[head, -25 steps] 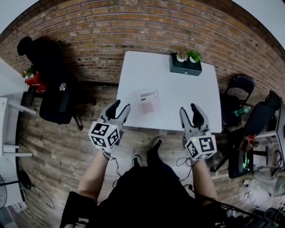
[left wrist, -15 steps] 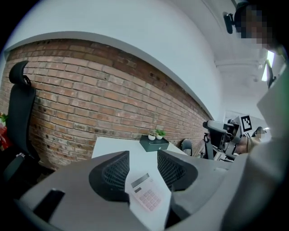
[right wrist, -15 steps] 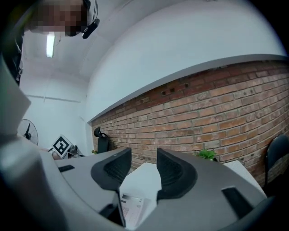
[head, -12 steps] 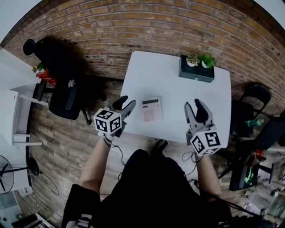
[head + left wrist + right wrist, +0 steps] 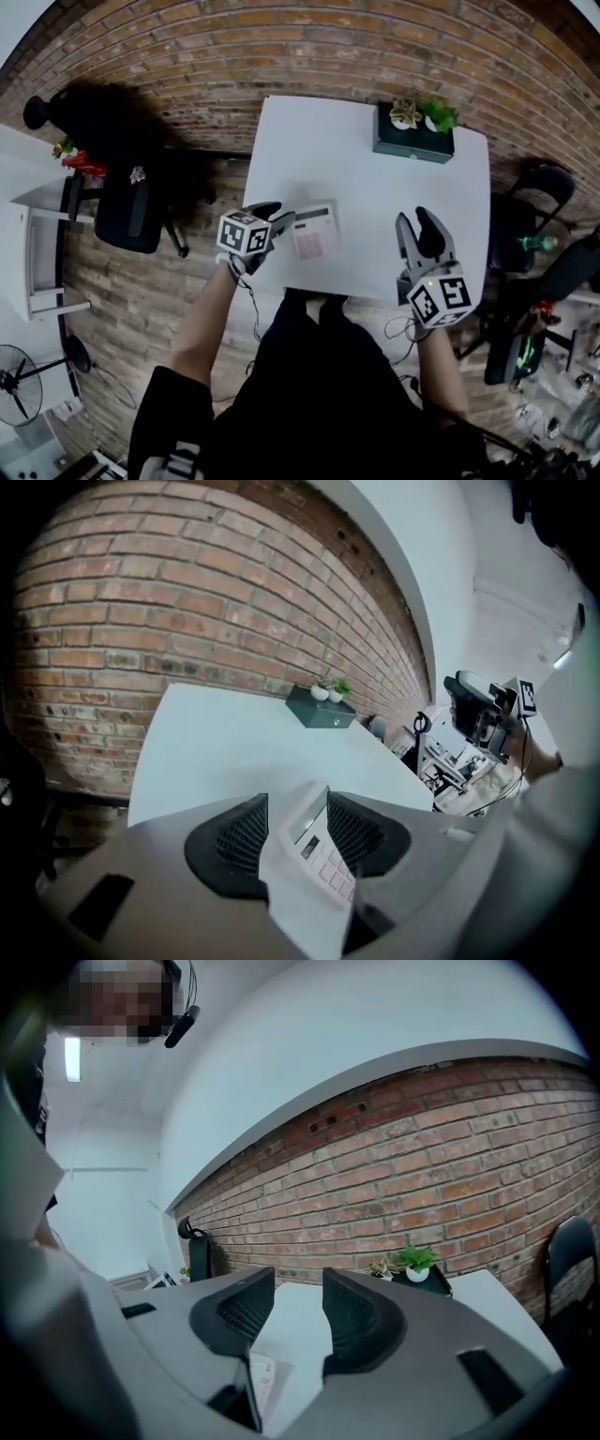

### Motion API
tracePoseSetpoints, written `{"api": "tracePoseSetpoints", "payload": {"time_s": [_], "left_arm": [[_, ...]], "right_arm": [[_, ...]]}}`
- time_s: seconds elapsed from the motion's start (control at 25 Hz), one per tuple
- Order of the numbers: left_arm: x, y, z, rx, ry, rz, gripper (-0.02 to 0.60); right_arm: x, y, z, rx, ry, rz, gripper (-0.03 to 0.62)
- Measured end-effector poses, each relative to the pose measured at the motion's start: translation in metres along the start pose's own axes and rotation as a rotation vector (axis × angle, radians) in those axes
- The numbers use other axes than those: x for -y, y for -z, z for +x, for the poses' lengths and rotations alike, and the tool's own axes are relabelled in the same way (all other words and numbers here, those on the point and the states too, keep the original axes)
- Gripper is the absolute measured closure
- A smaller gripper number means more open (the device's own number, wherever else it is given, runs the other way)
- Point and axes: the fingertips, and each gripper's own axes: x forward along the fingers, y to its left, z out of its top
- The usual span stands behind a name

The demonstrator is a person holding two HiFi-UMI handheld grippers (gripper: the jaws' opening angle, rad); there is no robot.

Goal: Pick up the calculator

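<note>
A white calculator (image 5: 312, 232) with pinkish keys lies flat near the front left of the white table (image 5: 370, 192). My left gripper (image 5: 279, 217) is low at its left edge, open. In the left gripper view the calculator (image 5: 314, 841) shows between the left gripper's (image 5: 298, 803) spread jaws, and the pads do not press on it. My right gripper (image 5: 413, 220) hovers over the table's front right, well apart from the calculator. Its jaws have just been closing a little, still open with nothing between them. The right gripper view shows that gripper (image 5: 298, 1283) pointing at the brick wall, the calculator (image 5: 263, 1379) low to its left.
A dark planter (image 5: 413, 131) with small green plants stands at the table's far edge. A black chair (image 5: 127, 202) is to the left of the table, another chair (image 5: 525, 202) and clutter to the right. The brick wall (image 5: 309, 47) runs behind.
My left gripper has dropped and come forward from the table's front edge to the calculator's left side. The right gripper has moved forward over the table.
</note>
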Motion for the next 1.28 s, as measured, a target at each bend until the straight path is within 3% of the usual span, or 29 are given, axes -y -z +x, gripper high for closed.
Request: {"api": "tracePoseSetpoints", "payload": {"time_s": [0.16, 0.4, 0.68, 0.92, 1.12, 1.28], "left_arm": [[-0.009, 0.011, 0.034, -0.065, 0.099, -0.022, 0.383], [-0.005, 0.030, 0.066, -0.192, 0.266, 0.006, 0.383], [0.013, 0.040, 0.077, -0.261, 0.385, 0.019, 0.411], [0.016, 0.036, 0.073, -0.233, 0.416, -0.054, 0.497], [0.029, 0.033, 0.058, -0.202, 0.438, -0.093, 0.528], [0.036, 0.032, 0.045, -0.173, 0.412, -0.117, 0.532]], "right_arm": [[0.007, 0.009, 0.005, -0.017, 0.055, 0.027, 0.441], [0.008, 0.018, 0.000, -0.023, 0.141, 0.060, 0.447], [0.009, 0.016, -0.013, -0.011, 0.222, 0.047, 0.461], [0.004, 0.017, -0.018, -0.010, 0.234, 0.051, 0.473], [0.000, 0.019, -0.019, -0.043, 0.235, 0.018, 0.491], [-0.007, 0.018, -0.015, -0.048, 0.209, 0.007, 0.502]]}}
